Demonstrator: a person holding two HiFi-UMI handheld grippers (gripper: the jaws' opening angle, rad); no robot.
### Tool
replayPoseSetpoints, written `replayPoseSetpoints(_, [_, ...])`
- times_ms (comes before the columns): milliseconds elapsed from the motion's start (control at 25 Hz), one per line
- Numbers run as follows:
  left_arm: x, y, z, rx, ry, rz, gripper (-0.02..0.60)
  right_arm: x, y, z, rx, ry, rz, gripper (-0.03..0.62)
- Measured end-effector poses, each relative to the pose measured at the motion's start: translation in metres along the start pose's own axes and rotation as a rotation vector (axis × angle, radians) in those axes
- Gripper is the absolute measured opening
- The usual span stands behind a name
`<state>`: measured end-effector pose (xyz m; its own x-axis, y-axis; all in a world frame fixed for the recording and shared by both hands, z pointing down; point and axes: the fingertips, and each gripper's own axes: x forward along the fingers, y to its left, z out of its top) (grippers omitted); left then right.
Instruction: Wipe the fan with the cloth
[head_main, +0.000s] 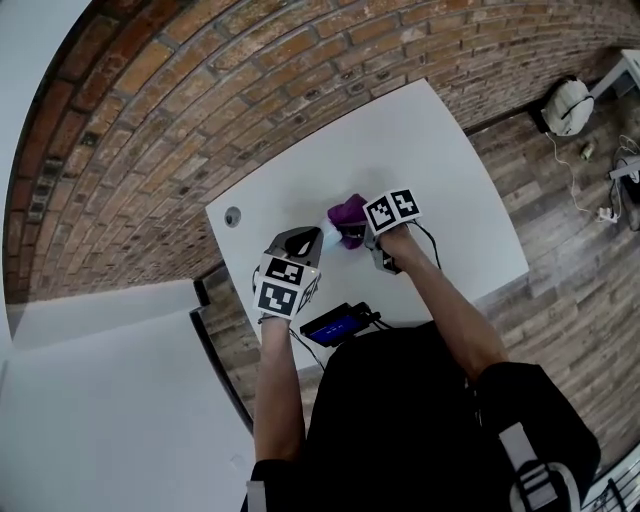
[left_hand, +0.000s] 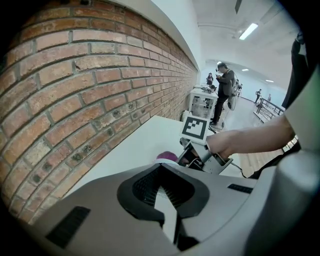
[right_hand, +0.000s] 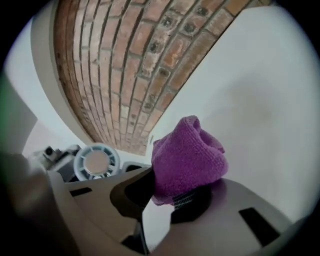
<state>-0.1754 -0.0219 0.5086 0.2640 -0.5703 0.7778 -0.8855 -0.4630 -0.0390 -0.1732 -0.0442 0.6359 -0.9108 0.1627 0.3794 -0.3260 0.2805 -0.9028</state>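
At the head view's centre, above the white tabletop (head_main: 450, 190), the left tongs (left_hand: 162, 190) clench the small fan (right_hand: 96, 161) while the right tongs (right_hand: 172, 196) grasp the purple cloth (right_hand: 187, 155) just to its right.

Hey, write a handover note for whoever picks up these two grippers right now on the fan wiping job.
Left gripper: shut, apparently holding the small fan over the white table.
Right gripper: shut on the bunched purple cloth.
Done: fan and cloth are both in hand, and the cloth is close beside the fan. Whether they touch is not clear.
Left: rub the cloth over the fan's round grille and body. How much is already wiped cannot be told.
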Motion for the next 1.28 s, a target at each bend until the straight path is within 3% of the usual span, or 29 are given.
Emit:
replayPoseSetpoints(120, [0.000, 0.000, 0.001, -0.001, -0.002, 0.000, 0.006, 0.004, -0.026, -0.008, -0.162, 0.090, -0.191, 0.069])
replayPoseSetpoints(240, [0.001, 0.000, 0.001, -0.006, -0.007, -0.002, 0.006, -0.008, -0.021, 0.024, -0.367, 0.056, -0.359, 0.069])
replayPoseSetpoints(360, [0.001, 0.001, 0.001, -0.012, -0.013, 0.001, 0.006, -0.003, 0.004, 0.058, -0.385, -0.013, -0.291, 0.069])
replayPoseSetpoints(440, [0.001, 0.001, -0.001, -0.016, -0.018, 0.004, 0.006, 0.013, 0.009, 0.058, -0.379, 0.034, -0.251, 0.069])
replayPoseSetpoints(560, [0.001, 0.000, -0.001, -0.020, -0.021, 0.005, 0.006, 0.037, -0.012, 0.033, -0.383, 0.164, -0.283, 0.068])
replayPoseSetpoints(840, [0.000, 0.001, 0.000, -0.014, -0.034, 0.011, 0.006, 0.006, -0.024, -0.005, -0.373, 0.131, -0.318, 0.069])
replayPoseSetpoints(1040, [0.000, 0.001, 0.001, -0.008, -0.061, 0.010, 0.006, -0.027, -0.035, -0.078, -0.362, 0.275, -0.284, 0.069])
replayPoseSetpoints(1080, [-0.002, 0.004, 0.001, -0.022, -0.089, 0.024, 0.006, -0.038, -0.037, -0.087, -0.352, 0.274, -0.281, 0.069])
replayPoseSetpoints(1160, [-0.012, 0.022, -0.006, -0.121, -0.185, 0.088, 0.019, -0.062, -0.041, -0.092, -0.341, 0.234, -0.291, 0.069])
replayPoseSetpoints(1200, [-0.018, 0.033, -0.013, -0.193, -0.243, 0.114, 0.169, -0.075, -0.043, -0.090, -0.333, 0.207, -0.298, 0.069])
replayPoseSetpoints(1280, [-0.030, 0.048, -0.032, -0.346, -0.360, 0.115, 0.200, -0.101, -0.049, -0.086, -0.303, 0.147, -0.315, 0.069])
